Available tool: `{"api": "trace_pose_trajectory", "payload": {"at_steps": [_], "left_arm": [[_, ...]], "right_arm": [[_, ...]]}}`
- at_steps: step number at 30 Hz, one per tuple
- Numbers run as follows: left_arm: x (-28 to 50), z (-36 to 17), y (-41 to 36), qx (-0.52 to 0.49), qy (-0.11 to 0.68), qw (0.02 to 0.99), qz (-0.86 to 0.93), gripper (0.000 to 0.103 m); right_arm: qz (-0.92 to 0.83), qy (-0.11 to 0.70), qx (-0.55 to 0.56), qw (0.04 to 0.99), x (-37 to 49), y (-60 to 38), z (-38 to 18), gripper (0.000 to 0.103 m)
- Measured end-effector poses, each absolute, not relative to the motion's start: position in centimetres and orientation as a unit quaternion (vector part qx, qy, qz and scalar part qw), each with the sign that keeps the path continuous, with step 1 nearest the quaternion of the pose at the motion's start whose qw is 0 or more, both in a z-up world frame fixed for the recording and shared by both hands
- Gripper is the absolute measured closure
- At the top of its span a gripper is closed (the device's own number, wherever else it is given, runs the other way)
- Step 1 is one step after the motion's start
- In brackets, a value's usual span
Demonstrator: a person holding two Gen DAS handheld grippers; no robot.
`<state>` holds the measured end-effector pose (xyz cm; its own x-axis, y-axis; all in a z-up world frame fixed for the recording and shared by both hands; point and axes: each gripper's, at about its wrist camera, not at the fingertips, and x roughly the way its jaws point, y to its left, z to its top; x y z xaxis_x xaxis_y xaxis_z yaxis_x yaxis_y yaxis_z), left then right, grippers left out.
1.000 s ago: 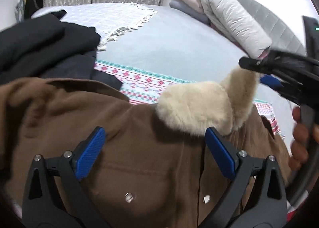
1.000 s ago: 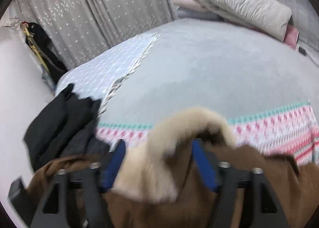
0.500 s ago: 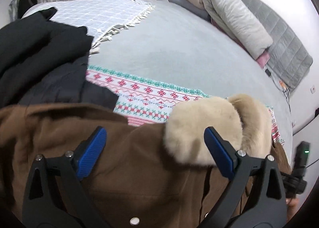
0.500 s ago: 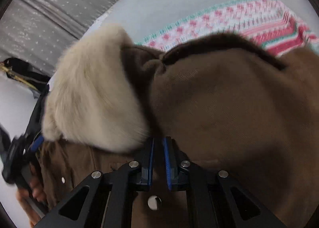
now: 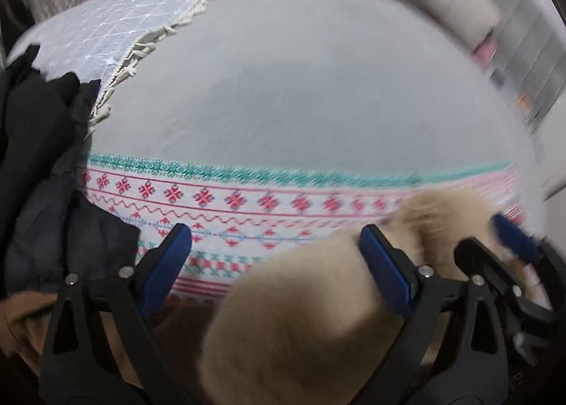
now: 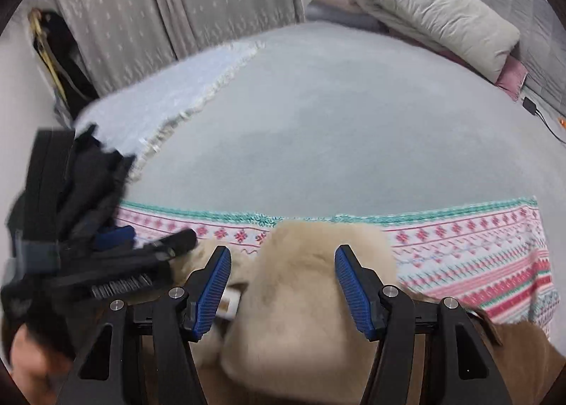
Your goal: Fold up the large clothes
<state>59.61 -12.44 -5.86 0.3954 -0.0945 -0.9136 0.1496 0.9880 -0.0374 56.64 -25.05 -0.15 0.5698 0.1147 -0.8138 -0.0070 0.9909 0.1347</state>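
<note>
A brown coat (image 6: 523, 352) with a beige fur collar (image 6: 300, 306) lies at the near edge of the bed. My right gripper (image 6: 283, 288) is open, its blue pads on either side of the fur collar. My left gripper (image 5: 276, 270) is open too, with the collar (image 5: 300, 327) below it and brown cloth (image 5: 21, 316) at the lower left. The right gripper also shows at the right edge of the left wrist view (image 5: 509, 245). The left gripper shows blurred at the left of the right wrist view (image 6: 141, 245).
A patterned red, white and teal blanket (image 5: 247, 199) lies across the grey bed (image 6: 336, 121). Dark clothes (image 5: 32, 143) are piled at the left. A fringed pale throw (image 5: 123, 36) lies at the back left. Pillows (image 6: 431, 15) sit at the back right.
The right gripper was shut on the coat at the collar and has opened and let go. Both grippers have moved toward the collar and now look out over the bed.
</note>
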Motion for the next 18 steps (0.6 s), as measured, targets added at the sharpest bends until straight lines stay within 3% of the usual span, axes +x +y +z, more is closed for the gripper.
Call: {"api": "trace_pose_trajectory", "payload": {"at_steps": [2, 3, 6, 9, 15, 18], "left_arm": [[59.8, -6.8, -12.6, 0.032, 0.563, 0.822, -0.085, 0.013], [59.8, -7.0, -12.4, 0.023, 0.57, 0.816, -0.096, 0.013], [59.8, -6.7, -12.4, 0.009, 0.597, 0.793, -0.12, 0.014], [59.2, -5.9, -13.7, 0.032, 0.608, 0.781, -0.139, 0.016], [57.0, -3.5, -16.6, 0.038, 0.612, 0.763, -0.205, 0.017], [55.8, -2.8, -18.2, 0.105, 0.594, 0.773, -0.196, 0.017]], "right_arm": [[0.016, 0.501, 0.024, 0.865, 57.9, -24.4, -3.0, 0.045], [0.001, 0.511, 0.002, 0.859, 58.0, -24.2, -4.0, 0.058], [-0.014, 0.517, -0.03, 0.855, 56.4, -25.1, -5.8, 0.08], [-0.002, 0.513, -0.018, 0.858, 53.2, -26.8, -6.1, 0.086], [0.011, 0.488, 0.004, 0.873, 47.9, -28.6, -5.8, 0.087], [0.014, 0.475, 0.024, 0.88, 46.6, -29.3, -5.6, 0.088]]}}
